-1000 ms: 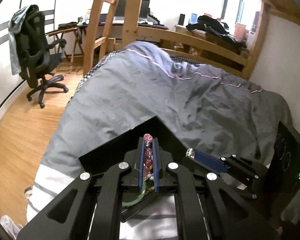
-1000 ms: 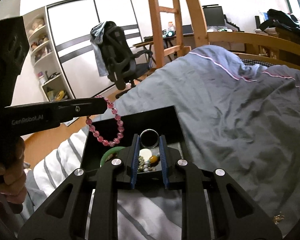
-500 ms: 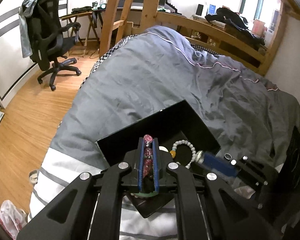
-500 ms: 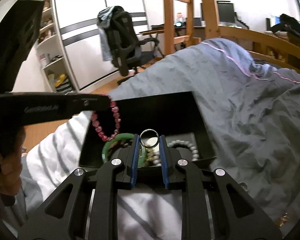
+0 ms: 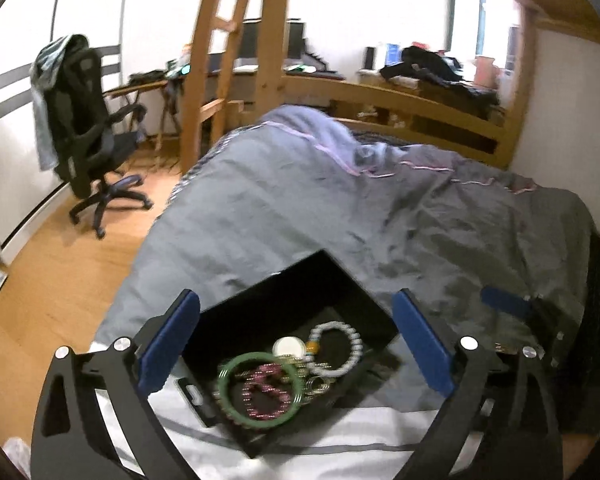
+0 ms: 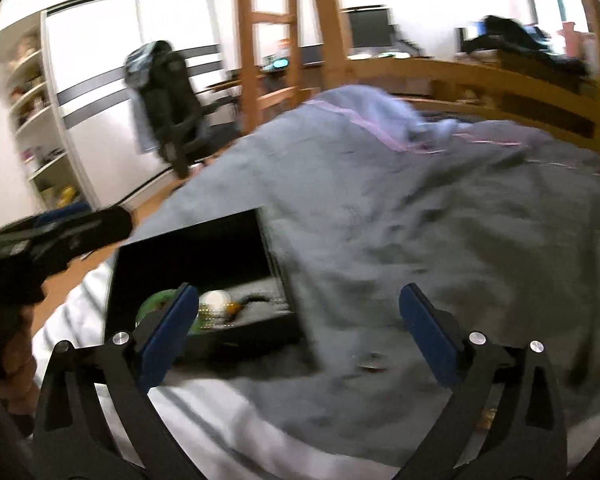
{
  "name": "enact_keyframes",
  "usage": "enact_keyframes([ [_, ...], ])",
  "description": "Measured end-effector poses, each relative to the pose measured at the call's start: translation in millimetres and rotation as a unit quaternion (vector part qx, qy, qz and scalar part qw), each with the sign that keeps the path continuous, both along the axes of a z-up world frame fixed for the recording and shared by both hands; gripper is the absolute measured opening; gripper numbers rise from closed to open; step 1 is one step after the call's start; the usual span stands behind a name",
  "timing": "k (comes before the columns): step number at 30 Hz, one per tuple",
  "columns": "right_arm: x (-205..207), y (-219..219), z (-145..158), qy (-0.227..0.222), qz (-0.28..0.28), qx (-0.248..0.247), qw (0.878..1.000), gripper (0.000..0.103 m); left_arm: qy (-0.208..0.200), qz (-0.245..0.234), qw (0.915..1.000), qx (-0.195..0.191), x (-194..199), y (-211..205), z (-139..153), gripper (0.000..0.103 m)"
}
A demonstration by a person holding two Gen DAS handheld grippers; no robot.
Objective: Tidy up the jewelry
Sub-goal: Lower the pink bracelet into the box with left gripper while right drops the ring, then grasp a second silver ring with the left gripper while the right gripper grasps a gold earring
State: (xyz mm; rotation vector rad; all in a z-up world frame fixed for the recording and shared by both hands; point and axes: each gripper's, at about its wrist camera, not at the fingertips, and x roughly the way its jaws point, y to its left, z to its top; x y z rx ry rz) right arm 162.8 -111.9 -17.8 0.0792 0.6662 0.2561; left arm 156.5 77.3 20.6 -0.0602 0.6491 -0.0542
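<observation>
Both jaws are opening wide with nothing gripped, the left gripper (image 5: 296, 340) above the black box (image 5: 260, 312) on the bed (image 5: 340, 208), where a pink bracelet (image 5: 266, 394) lies inside a green bangle (image 5: 260, 390), the right gripper (image 6: 296, 322) beside it.

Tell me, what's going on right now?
Left gripper and right gripper opening, nothing held. Pink bracelet in black box. Nothing blocking.

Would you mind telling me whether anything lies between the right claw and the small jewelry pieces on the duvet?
Nothing visible: the right claw, jaws opening and empty, faces the small pieces across bare duvet.
</observation>
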Motion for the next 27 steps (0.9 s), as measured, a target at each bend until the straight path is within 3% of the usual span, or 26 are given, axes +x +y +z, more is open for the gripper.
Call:
enact_keyframes([
  [6, -21.6, -56.9, 21.2, 0.006, -0.077, -0.015, 0.997, 0.099, -0.007, -0.055, 0.9984, -0.01, -5.5, -37.4, -3.8, 0.097],
  [12, -58.7, -91.9, 27.0, 0.013, -0.115, -0.039, 0.993, 0.099, 0.008, -0.09, 0.9953, -0.035, -3.4, -77.1, -23.5, 0.097],
  [18, -85.0, -121.1, 8.8, 0.029, -0.148, -0.07, 0.986, 0.099, 0.032, -0.135, 0.9902, -0.018, 6.1, -115.8, -57.2, 0.097],
  [21, -83.8, -135.8, -4.5, 0.039, -0.162, -0.062, 0.984, 0.099, 0.04, -0.145, 0.9886, -0.01, 10.4, -125.0, -69.2, 0.096],
  [23, -83.8, -138.3, -8.8, 0.033, -0.161, -0.049, 0.985, 0.099, 0.048, -0.152, 0.9871, -0.009, 16.1, -129.5, -75.8, 0.085],
  [25, -80.8, -135.0, -17.1, 0.027, -0.15, -0.054, 0.987, 0.089, 0.058, -0.162, 0.985, -0.013, 22.9, -134.3, -82.8, 0.078],
  [27, -75.4, -126.3, -26.2, 0.03, -0.134, -0.076, 0.988, 0.067, 0.068, -0.17, 0.983, -0.012, 28.6, -138.2, -91.0, 0.067],
])
